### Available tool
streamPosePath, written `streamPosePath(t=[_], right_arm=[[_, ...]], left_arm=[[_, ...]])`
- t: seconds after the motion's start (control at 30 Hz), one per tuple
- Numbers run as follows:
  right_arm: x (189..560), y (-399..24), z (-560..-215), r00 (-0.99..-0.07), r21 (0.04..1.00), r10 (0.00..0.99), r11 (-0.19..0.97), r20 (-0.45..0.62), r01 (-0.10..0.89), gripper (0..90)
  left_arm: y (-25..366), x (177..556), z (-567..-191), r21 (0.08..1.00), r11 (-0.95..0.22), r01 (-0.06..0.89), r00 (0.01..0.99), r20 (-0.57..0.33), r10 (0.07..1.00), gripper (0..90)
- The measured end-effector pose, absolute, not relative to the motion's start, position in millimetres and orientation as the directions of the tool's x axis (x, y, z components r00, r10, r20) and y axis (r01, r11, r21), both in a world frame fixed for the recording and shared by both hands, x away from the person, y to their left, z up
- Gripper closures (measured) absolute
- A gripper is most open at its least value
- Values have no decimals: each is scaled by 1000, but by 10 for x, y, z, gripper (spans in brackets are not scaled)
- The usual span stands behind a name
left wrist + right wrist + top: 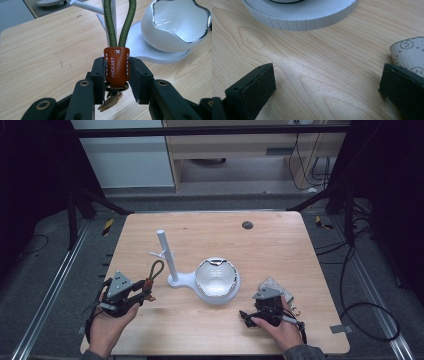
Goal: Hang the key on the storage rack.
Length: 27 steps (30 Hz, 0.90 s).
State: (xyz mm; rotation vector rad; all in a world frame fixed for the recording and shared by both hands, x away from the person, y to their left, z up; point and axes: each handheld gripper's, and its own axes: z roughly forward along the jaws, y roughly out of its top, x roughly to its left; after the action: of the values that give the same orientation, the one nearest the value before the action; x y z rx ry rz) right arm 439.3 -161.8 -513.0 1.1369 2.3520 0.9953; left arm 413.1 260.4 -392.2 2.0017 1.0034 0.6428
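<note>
- The left gripper (142, 291) sits at about eight o'clock on the table, clenched on the brown leather tab (116, 67) of a keychain. Its green cord loop (157, 268) points up toward the white stand's post (166, 254), and a few keys (111, 100) dangle under the tab.
- I judge the work to be hanging that loop on the stand's small side peg (157, 254). The peg is thin and the loop is soft, so it could fold or slide past instead of dropping over.
- The grip is only on the tab — if the pads bite off-centre, the hanging keys could twist the piece and turn the loop away from the peg.
- A push against the post could tip or shove the stand, whose base (147, 50) also bears the glossy white bowl (216, 277) just beside it, at the table's centre.
- The right gripper (248, 316) rests low at about four o'clock, jaws spread wide with nothing between them — a patterned grey cloth (409, 53) lies just beside one jaw and could snag if that hand moves.
- The table (280, 250) is pale wood grain, bare at the far side but for a dark round spot (247, 225) toward one o'clock.
- Around it stand black frame bars; beyond are a grey floor, loose cables (367, 320) at three o'clock and a wooden cabinet (230, 145) at twelve.
</note>
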Motion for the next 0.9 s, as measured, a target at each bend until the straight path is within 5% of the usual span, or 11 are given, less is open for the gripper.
streamPosePath(t=[0.9], right_arm=[[4393,-1618,-5130,-620,719,785,433,-5,543,2]], left_arm=[[2446,4008,-3793,859,-369,354,584,105,805,663]])
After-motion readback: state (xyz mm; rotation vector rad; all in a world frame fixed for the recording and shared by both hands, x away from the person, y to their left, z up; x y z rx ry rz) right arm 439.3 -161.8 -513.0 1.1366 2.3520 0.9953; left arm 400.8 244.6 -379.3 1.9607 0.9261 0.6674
